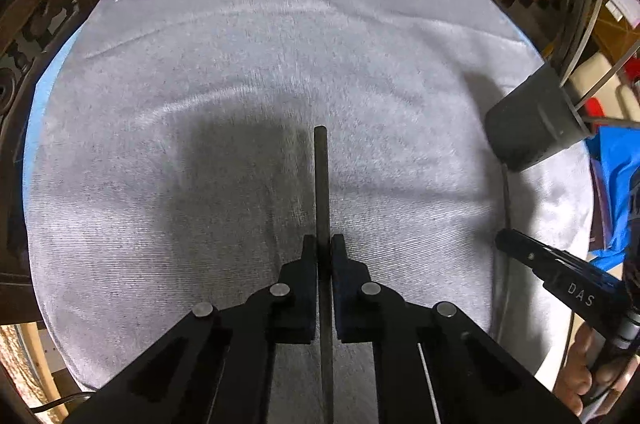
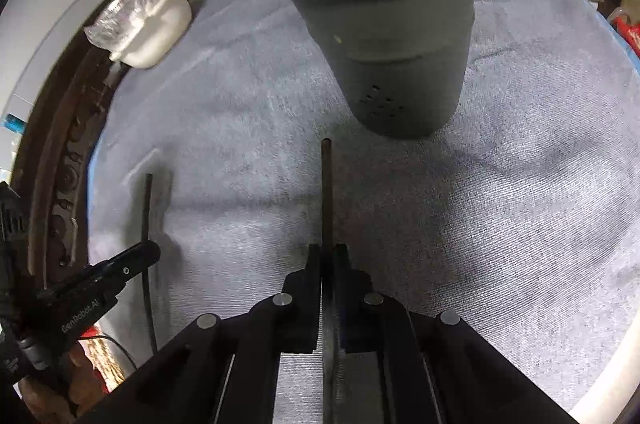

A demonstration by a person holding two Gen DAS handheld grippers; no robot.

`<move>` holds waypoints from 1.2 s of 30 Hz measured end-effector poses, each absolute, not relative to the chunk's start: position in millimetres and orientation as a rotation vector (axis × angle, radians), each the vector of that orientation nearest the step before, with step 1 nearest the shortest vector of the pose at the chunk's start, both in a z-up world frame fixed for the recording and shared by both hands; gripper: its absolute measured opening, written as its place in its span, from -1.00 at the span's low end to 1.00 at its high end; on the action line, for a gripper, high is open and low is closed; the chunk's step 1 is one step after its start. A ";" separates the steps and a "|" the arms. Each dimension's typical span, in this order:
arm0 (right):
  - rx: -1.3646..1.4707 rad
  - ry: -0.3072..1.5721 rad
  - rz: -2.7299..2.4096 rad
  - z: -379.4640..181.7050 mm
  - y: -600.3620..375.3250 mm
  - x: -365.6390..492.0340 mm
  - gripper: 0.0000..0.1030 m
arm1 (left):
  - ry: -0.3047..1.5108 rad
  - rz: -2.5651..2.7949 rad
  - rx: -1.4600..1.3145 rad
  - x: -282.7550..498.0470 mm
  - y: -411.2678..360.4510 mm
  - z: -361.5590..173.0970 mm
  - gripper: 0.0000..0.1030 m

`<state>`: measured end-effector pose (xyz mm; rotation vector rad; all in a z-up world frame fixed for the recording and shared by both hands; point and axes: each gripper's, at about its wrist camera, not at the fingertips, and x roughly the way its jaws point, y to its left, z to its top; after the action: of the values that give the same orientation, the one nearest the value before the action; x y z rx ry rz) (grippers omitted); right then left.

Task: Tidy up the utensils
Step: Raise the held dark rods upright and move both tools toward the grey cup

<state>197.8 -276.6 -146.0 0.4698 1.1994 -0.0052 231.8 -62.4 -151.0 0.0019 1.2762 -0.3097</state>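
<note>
both grippers are clamped on thin dark utensil rods: left gripper on one rod, right gripper on another. the grey utensil holder stands just ahead of the right one. each thin rod could pivot or slip in its pinch and miss the holder's crowded rim.

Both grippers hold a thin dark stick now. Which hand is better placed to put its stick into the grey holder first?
The right gripper, probably: the grey holder stands directly ahead of its stick. From the left gripper, the holder sits far off to the side.
</note>
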 end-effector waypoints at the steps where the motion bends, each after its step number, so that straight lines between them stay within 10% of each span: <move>1: 0.475 1.191 -0.002 -143.4 -278.3 197.0 -0.88 | 1.272 -0.313 -0.001 231.1 -60.9 -148.1 -0.87; 36: 0.468 0.848 0.120 -38.6 -274.8 154.9 -0.88 | 0.951 -0.334 0.028 178.9 -74.1 -21.9 -0.88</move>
<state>154.9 -274.8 -38.6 0.4683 0.8483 0.1201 178.9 -74.1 -21.9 0.0282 0.9509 -0.3344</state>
